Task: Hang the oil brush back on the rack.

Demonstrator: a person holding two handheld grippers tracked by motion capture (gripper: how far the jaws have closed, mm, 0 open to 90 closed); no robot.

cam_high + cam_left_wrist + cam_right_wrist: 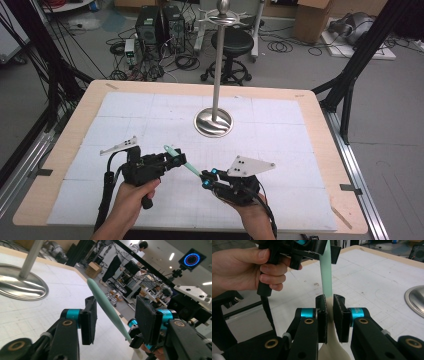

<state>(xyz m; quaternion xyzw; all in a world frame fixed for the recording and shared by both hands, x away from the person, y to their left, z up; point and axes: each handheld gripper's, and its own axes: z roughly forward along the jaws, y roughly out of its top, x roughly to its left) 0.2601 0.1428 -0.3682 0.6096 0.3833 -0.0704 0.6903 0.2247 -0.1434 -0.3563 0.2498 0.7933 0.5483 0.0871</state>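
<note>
Landmark: the metal stand (214, 121), upright on its round base toward the far middle of the surface (300, 150); every place below is given from it.

Thing in hand: a pale green spatula (186, 165), a slim handle that widens to a cream blade, held up off the surface on the near side of the stand, between the two grippers.

Right gripper (206, 178): near side of the stand and a little to its right. In the right gripper view its fingers (322, 317) are clenched on the spatula where the handle widens into the blade (the blade itself hangs below the pads).

Left gripper (176, 159): near side of the stand, to its left. Its fingers (88, 322) stand to either side of the free end of the handle. In the left gripper view one pad lies at or very near the handle and a gap shows at the other, so this is no grip yet.

Step in hand: a handover, judged from the layout; one tool carries the spatula while the other moves to take its handle.

Next move calls for: the left fingers to clench fully on the handle first, and only then the right to let go (a release too early would likely drop the spatula to the surface).

Possible destination: the hooks at the top of the stand, though that is a guess.
</note>
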